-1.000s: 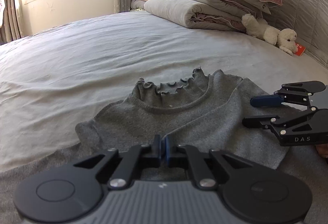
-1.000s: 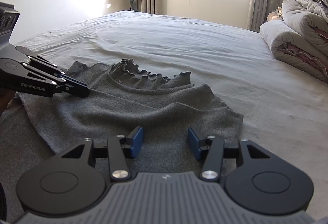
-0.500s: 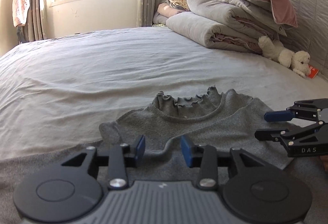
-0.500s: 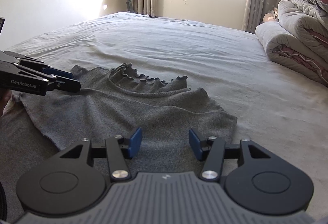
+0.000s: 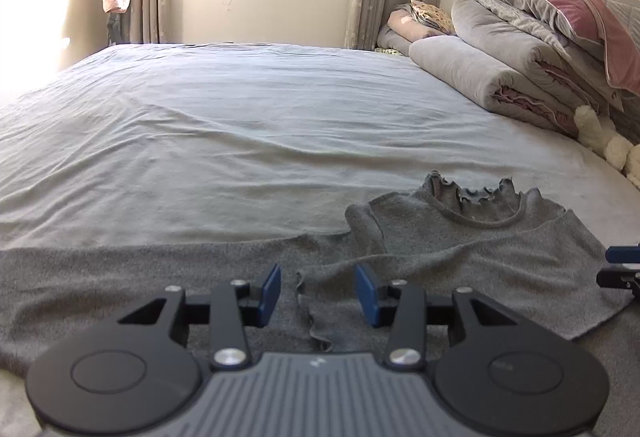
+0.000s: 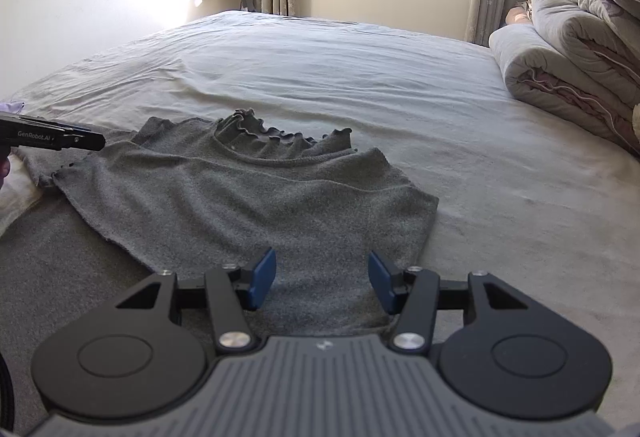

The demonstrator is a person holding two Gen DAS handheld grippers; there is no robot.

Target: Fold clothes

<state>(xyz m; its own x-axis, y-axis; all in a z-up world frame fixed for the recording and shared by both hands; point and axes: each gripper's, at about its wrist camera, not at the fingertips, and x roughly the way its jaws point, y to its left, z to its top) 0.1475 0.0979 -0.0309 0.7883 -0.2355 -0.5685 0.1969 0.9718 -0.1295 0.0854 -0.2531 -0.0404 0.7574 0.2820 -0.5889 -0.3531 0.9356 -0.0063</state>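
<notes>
Left gripper (image 5: pixel 317 289) has slid off the sweater (image 6: pixel 248 205), jaws parted; right gripper (image 6: pixel 322 279) gapes empty.

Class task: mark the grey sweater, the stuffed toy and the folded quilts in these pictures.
grey sweater (image 6: pixel 248 205), right wrist view, on the flat chest panel.
stuffed toy (image 5: pixel 592 125), left wrist view, on its cream plush body by the frame's right edge.
folded quilts (image 5: pixel 480 69), left wrist view, on the grey lower roll.
</notes>
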